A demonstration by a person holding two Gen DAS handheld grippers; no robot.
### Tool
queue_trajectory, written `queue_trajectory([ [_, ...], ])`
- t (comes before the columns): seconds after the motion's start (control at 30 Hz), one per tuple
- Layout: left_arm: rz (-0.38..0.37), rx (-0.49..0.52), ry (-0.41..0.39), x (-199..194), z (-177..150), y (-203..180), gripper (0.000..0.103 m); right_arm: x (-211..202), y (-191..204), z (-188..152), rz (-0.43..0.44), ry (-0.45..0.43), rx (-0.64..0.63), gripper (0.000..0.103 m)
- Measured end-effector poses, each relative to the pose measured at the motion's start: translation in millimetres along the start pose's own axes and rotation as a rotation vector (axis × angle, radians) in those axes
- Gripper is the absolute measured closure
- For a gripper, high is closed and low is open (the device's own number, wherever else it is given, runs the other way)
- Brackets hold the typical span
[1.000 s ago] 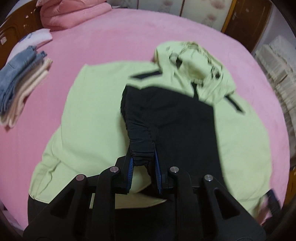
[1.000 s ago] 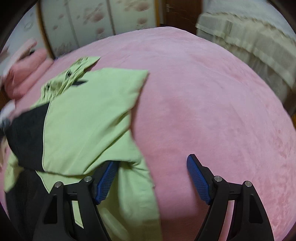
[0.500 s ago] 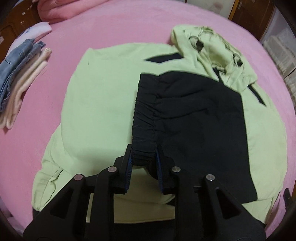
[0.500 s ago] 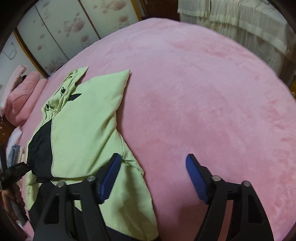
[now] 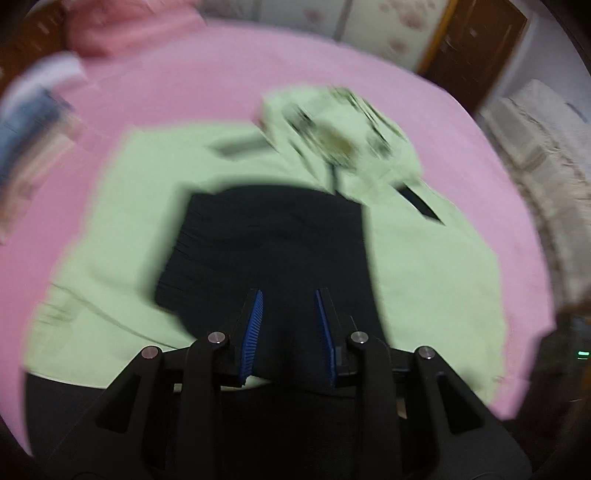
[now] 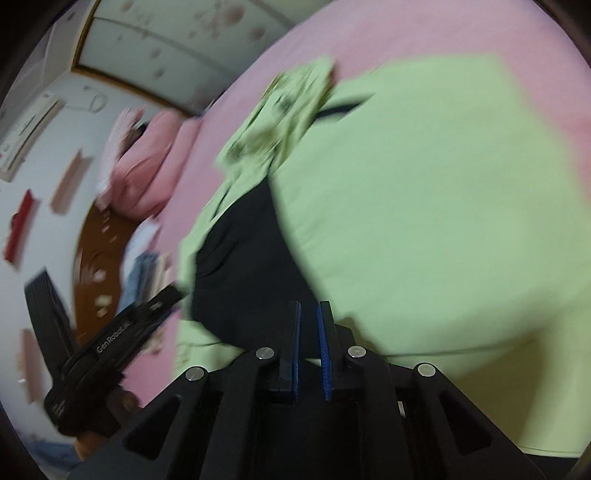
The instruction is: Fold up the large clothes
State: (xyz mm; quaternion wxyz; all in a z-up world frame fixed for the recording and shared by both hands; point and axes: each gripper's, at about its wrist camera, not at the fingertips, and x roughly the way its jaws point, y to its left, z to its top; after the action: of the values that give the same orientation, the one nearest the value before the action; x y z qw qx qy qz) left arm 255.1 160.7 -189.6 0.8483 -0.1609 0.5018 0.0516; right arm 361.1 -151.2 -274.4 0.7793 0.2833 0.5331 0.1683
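Note:
A lime-green and black hooded jacket (image 5: 424,266) lies spread on the pink bed (image 5: 229,74), hood at the far end. Its black sleeve (image 5: 269,236) is folded across the chest. My left gripper (image 5: 288,325) hovers over the black cloth with its jaws partly apart; no cloth sits between the pads. In the right wrist view the jacket (image 6: 424,221) fills the right side. My right gripper (image 6: 309,343) has its jaws nearly together at the jacket's near edge; whether cloth is pinched is hidden. The left gripper's body (image 6: 110,347) shows at lower left. Both views are blurred.
A stack of folded clothes (image 5: 33,147) lies at the bed's left edge. A pink quilt (image 5: 125,29) sits at the far left corner. Folded cream bedding (image 5: 546,155) stands on the right. Wardrobe doors (image 5: 332,29) stand behind the bed.
My left gripper let go of the black sleeve cuff and opened. My right gripper moved left over the jacket and closed from wide open to nearly shut.

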Motion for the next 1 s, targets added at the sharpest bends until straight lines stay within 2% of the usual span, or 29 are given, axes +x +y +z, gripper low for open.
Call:
queue_trajectory([
  [0.03,-0.031,-0.002,0.074,17,1,-3,0.077,10,3,1,0.007,0.013,0.003,0.092],
  [0.07,-0.027,-0.004,0.145,34,1,-4,0.077,21,4,3,0.002,0.03,0.003,0.092],
  [0.1,0.011,-0.01,0.197,49,0,-2,0.078,27,3,5,-0.013,0.044,0.002,0.092],
  [0.13,0.035,-0.011,0.221,59,-1,1,0.085,36,1,8,-0.038,0.066,-0.004,0.092],
  [0.2,0.035,-0.016,0.201,62,1,12,0.091,40,-9,14,-0.069,0.098,-0.041,0.101],
  [0.27,0.068,-0.011,0.157,55,4,25,0.095,30,-30,18,-0.078,0.092,-0.058,0.103],
  [0.3,0.144,0.009,0.135,53,5,31,0.095,18,-44,21,-0.102,0.064,-0.049,0.103],
  [0.33,0.255,0.046,0.11,51,6,39,0.095,2,-61,24,-0.128,0.02,-0.022,0.103],
  [0.37,0.296,0.06,0.094,50,6,46,0.1,-15,-79,26,-0.113,-0.02,0.021,0.103],
  [0.4,0.253,0.04,0.094,50,7,59,0.102,-32,-94,27,-0.168,-0.065,0.063,0.103],
  [0.43,0.218,0.017,0.104,51,8,66,0.102,-54,-110,28,-0.289,-0.132,0.091,0.103],
  [0.47,0.209,0.017,0.109,52,8,68,0.102,-65,-117,28,-0.291,-0.157,0.108,0.103],
  [0.5,0.231,0.057,0.112,53,9,63,0.102,-74,-123,29,-0.286,-0.172,0.135,0.103],
  [0.53,0.253,0.086,0.11,54,9,58,0.102,-80,-121,30,-0.321,-0.192,0.136,0.103],
  [0.6,0.331,0.131,0.074,51,8,41,0.102,-84,-102,30,-0.409,-0.23,0.071,0.103],
  [0.63,0.329,0.126,0.062,48,8,37,0.102,-84,-88,28,-0.445,-0.261,0.034,0.103],
  [0.67,0.267,0.108,0.037,41,9,25,0.101,-81,-76,28,-0.429,-0.286,0.002,0.103],
  [0.7,0.188,0.089,0.02,36,9,16,0.101,-77,-65,27,-0.369,-0.284,-0.013,0.103],
  [0.77,0.022,0.066,0.03,35,10,-4,0.101,-49,-43,29,-0.187,-0.205,-0.006,0.103],
  [0.83,-0.098,0.04,0.081,47,15,-20,0.101,-10,-23,28,-0.056,-0.098,-0.013,0.103],
  [0.87,-0.127,0.021,0.101,54,16,-27,0.101,10,-13,28,-0.004,-0.049,-0.025,0.103],
  [0.93,-0.16,-0.019,0.115,74,27,-37,0.101,43,-1,33,0.044,0.001,-0.026,0.103],
  [1.0,-0.117,-0.021,0.084,89,41,-34,0.101,62,0,46,0.049,-0.006,0.0,0.103],
])
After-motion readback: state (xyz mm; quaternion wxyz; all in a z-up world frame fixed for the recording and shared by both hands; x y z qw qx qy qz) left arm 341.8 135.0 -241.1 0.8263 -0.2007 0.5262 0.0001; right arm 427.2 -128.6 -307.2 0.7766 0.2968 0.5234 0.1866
